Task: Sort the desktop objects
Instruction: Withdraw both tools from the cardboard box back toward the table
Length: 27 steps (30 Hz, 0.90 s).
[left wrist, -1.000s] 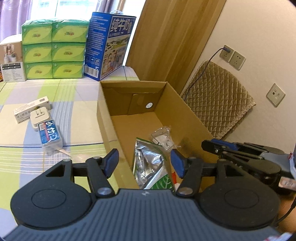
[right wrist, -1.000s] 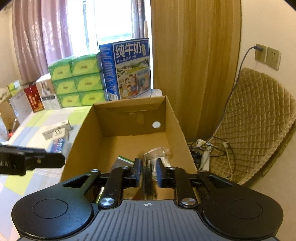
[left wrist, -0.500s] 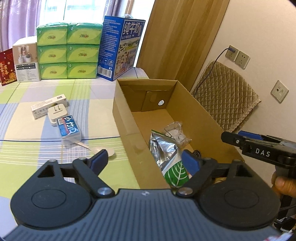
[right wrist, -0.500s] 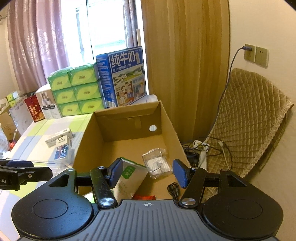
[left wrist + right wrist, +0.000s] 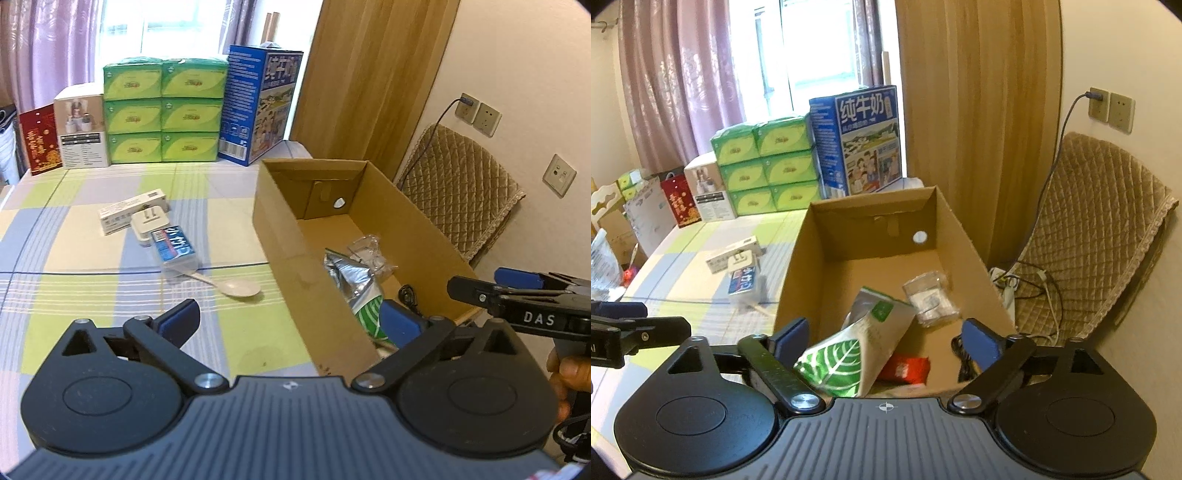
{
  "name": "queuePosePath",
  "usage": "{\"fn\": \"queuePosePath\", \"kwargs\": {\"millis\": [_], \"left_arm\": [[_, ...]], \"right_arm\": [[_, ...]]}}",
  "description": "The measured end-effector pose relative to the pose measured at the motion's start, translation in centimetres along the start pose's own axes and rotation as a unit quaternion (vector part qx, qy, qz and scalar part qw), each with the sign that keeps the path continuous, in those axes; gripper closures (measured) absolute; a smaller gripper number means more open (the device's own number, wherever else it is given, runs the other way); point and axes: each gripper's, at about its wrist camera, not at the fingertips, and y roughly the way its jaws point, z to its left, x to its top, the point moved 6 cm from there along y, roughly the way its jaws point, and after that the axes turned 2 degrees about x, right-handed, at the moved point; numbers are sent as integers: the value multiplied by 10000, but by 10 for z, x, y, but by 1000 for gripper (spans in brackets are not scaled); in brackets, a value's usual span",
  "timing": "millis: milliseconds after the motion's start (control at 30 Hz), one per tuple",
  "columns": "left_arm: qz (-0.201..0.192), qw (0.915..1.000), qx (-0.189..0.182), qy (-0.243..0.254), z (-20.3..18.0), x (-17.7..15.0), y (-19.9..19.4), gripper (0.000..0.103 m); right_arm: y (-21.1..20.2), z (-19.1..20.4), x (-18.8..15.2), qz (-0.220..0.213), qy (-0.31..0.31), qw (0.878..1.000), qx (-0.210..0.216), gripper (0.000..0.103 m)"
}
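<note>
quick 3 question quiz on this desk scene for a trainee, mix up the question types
1. True or false: the spoon is inside the cardboard box.
2. Which item lies in the box? A) white charger plug B) green leaf pouch C) long white carton
3. Fill in: the jaws of the left tool and the right tool are both ____.

Key:
1. False; it lies on the tablecloth, left of the box.
2. B
3. open, holding nothing
</note>
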Motion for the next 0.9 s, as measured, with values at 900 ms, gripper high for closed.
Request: {"fn": "queuePosePath", "kwargs": {"millis": [900], "left_arm": [[-223, 9953, 936, -147, 105, -27, -41, 2]], "right_arm": [[-4, 82, -3, -23, -343, 9977, 584, 2]]}}
